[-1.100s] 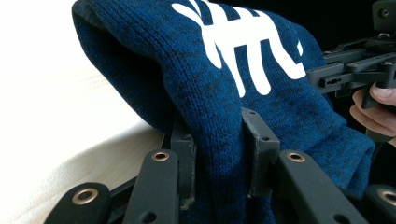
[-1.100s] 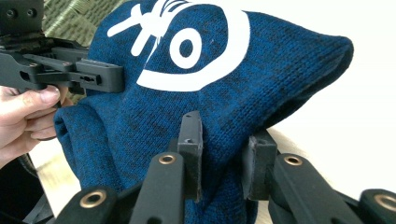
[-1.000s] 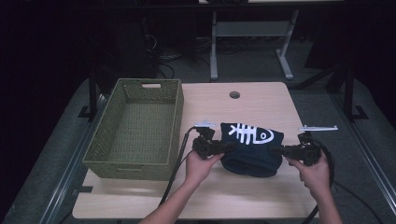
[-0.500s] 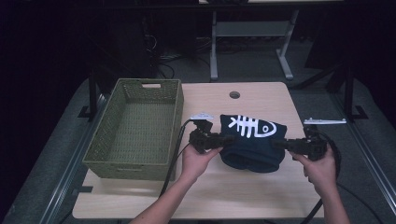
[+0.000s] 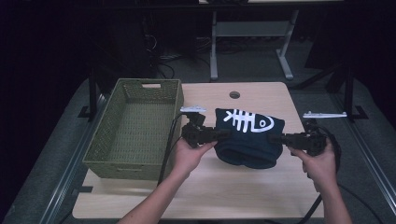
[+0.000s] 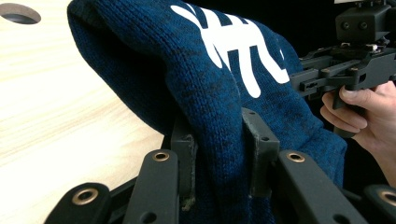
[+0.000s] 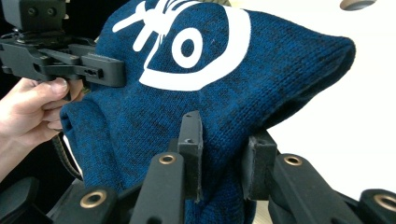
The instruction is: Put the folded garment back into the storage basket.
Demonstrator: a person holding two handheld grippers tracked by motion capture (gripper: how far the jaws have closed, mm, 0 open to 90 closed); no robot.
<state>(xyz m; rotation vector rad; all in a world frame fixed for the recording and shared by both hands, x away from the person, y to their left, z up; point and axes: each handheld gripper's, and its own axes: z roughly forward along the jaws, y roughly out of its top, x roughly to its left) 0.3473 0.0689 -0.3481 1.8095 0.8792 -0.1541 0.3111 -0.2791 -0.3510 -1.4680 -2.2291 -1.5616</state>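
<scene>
Hat (image 5: 250,137) lifted, fish-bone print crosswise

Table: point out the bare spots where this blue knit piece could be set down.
The table is bare along its near edge, in front of both hands, and at the far side around the round hole. The green basket sits empty at left. The middle is crowded: blue knit piece, left gripper, right gripper.

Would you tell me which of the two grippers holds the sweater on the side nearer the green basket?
The left gripper: it grips the blue sweater edge beside the green basket; the right gripper holds the opposite edge.
</scene>
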